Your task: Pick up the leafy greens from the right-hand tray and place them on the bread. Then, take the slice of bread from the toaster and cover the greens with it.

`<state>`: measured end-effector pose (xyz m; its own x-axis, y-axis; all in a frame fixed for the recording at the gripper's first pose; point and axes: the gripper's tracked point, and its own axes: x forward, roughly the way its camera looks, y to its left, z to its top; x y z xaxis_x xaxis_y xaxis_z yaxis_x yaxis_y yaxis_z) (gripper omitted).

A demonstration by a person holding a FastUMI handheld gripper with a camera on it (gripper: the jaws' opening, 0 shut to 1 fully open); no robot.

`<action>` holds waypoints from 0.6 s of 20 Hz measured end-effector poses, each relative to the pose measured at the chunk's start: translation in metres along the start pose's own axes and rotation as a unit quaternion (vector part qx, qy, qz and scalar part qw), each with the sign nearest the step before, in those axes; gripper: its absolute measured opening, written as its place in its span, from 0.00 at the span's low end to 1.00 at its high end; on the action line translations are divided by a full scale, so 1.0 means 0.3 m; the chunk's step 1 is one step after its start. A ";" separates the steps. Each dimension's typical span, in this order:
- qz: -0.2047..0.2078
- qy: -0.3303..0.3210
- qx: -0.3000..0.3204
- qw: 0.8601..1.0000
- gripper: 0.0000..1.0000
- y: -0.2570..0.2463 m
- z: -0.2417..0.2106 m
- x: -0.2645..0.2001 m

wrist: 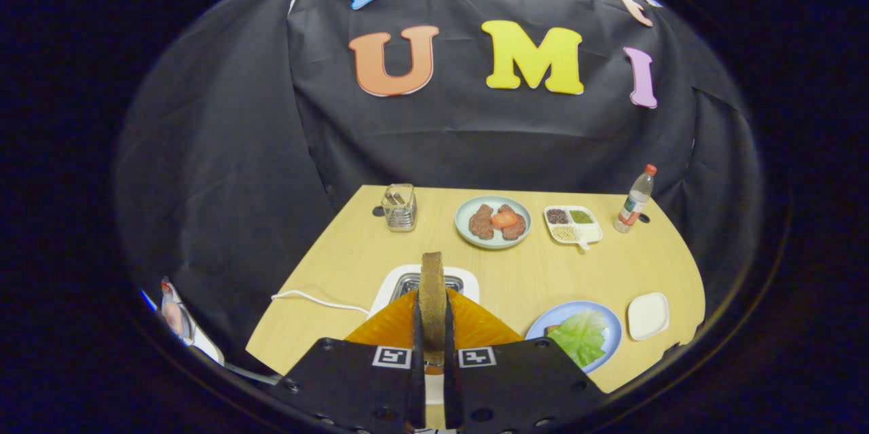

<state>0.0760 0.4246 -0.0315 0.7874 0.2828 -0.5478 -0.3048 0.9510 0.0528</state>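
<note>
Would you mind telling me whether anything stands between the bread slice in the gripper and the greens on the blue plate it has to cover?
Nothing visible does. The gripper is shut on the bread slice, held upright above the toaster. The blue plate with the greens lies just to the right, with bare table between them.

My claw, a black two-finger gripper [432,325], has broad matte black plates dotted with small round screws. Each plate carries a square black-and-white marker near the slim, dark fingers [417,332], with ribbed orange wedges behind.
</note>
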 end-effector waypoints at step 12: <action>-0.060 -0.028 0.032 0.997 0.10 -0.331 -0.039 -0.063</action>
<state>0.0851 0.3233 -0.0361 0.8457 0.1723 -0.5051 -0.1741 0.9837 0.0440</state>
